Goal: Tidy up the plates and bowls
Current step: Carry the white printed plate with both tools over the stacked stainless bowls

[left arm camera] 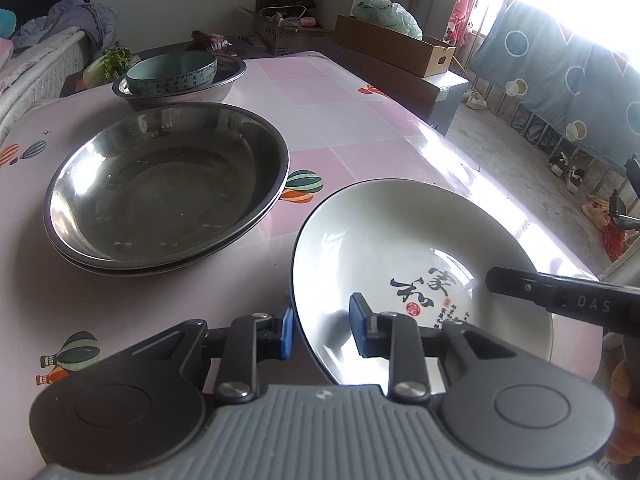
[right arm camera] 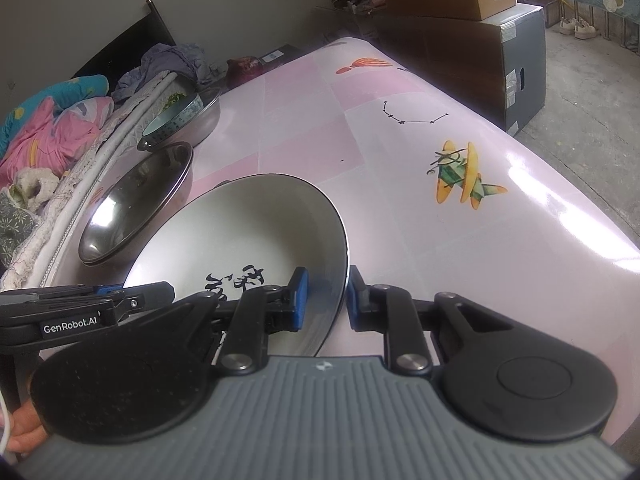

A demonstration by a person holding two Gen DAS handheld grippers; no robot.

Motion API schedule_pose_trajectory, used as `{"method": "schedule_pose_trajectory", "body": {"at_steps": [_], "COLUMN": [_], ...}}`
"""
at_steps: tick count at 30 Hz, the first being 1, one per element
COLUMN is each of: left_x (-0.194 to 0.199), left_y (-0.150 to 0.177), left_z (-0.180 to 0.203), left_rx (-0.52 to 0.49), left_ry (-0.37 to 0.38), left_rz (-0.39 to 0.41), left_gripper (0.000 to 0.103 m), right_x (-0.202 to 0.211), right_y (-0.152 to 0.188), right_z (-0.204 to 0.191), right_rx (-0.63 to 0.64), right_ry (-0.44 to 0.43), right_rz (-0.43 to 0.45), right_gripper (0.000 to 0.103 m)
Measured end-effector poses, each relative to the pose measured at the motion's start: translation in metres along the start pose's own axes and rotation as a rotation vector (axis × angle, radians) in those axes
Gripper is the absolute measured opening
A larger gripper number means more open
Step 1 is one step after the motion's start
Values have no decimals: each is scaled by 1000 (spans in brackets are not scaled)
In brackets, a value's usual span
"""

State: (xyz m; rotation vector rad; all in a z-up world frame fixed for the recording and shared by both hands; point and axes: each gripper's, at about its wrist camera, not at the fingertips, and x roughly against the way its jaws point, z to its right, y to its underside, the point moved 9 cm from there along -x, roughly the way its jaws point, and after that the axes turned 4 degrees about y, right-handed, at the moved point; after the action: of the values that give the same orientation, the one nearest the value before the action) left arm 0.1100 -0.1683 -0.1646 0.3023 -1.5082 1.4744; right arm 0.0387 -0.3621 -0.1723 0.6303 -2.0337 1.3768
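Observation:
A white deep plate (left arm camera: pixel 400 240) (right arm camera: pixel 240 224) with black calligraphy lies at the near end of the pink table (left arm camera: pixel 340 120). My left gripper (left arm camera: pixel 323 330) straddles its left rim: the outer pad is at the rim, and the inner pad stands a gap away inside the plate. My right gripper (right arm camera: pixel 326 300) is shut on the opposite rim, which looks raised. Its finger (left arm camera: pixel 516 282) shows over the plate in the left wrist view. Two stacked steel pans (left arm camera: pixel 168 188) (right arm camera: pixel 136 200) sit beyond the plate. Farther back a teal bowl (left arm camera: pixel 172 70) (right arm camera: pixel 176 116) rests in a steel basin (left arm camera: pixel 180 94).
Bedding and clothes (right arm camera: pixel 52 132) are piled along the table's left side. A cardboard box (left arm camera: pixel 400 46) stands on a dark cabinet (right arm camera: pixel 512 60) past the far right corner. The table's right edge drops to a concrete floor with shoes.

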Motion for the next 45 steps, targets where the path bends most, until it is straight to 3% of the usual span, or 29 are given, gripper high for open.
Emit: {"method": "schedule_pose_trajectory", "body": {"at_steps": [8,32,45], "left_x": [2,21,46], "left_y": [1,-12,-26], "left_z": [4,14,-2], "left_rx": [-8,-15,24], "left_ry": [-31,-14,-28], "left_rz": [17,72,148], "left_gripper": [30,30,30], "right_x": [1,26,37], "right_y": [0,-17,-44], "right_z": [-3,-6,-37], "right_rx": [26,36,80], "right_ry": [21,35,7], "right_rz": [26,80,127], "right_gripper": [20,20,20]}}
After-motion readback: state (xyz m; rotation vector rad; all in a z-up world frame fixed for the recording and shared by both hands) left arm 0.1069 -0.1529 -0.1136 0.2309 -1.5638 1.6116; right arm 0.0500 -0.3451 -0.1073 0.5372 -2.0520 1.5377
